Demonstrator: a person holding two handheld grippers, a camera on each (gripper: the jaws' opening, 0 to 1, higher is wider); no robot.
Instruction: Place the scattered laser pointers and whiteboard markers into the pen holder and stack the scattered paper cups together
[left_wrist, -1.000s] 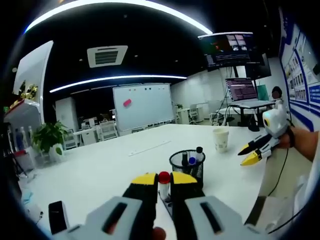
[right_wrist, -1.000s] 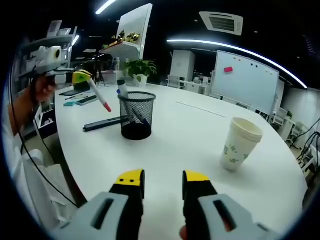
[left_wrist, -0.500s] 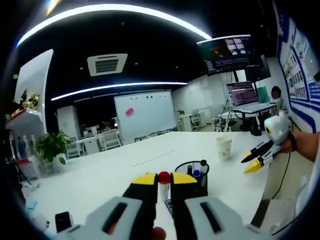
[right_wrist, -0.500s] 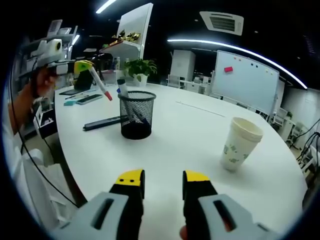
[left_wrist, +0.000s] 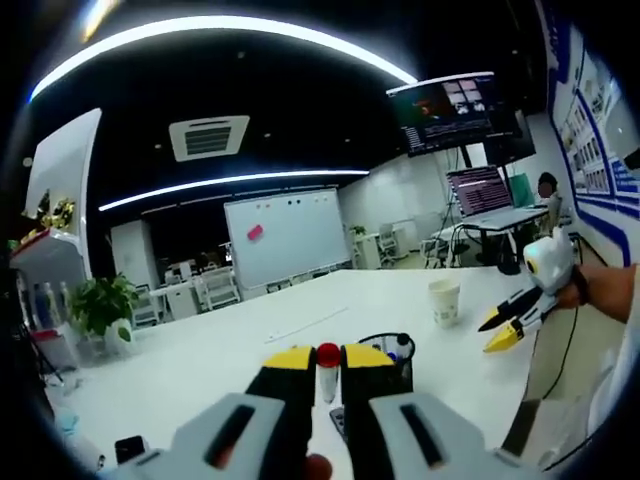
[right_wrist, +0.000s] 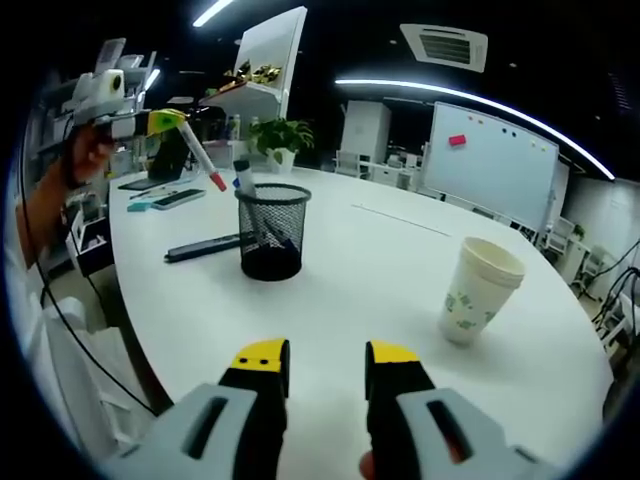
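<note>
Raised marker (right_wrist: 200, 163) above holder (right_wrist: 273, 231).

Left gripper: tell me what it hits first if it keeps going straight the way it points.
Probably the pen holder. The left gripper, shut on a red-capped marker, points just over the holder's near rim, so the marker tip would likely meet it first. Depth is hard to judge.

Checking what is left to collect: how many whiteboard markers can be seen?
2. A red-capped marker is clamped in the left tool, raised near the mesh pen holder. Another marker stands in the holder. More may sit hidden inside.
</note>
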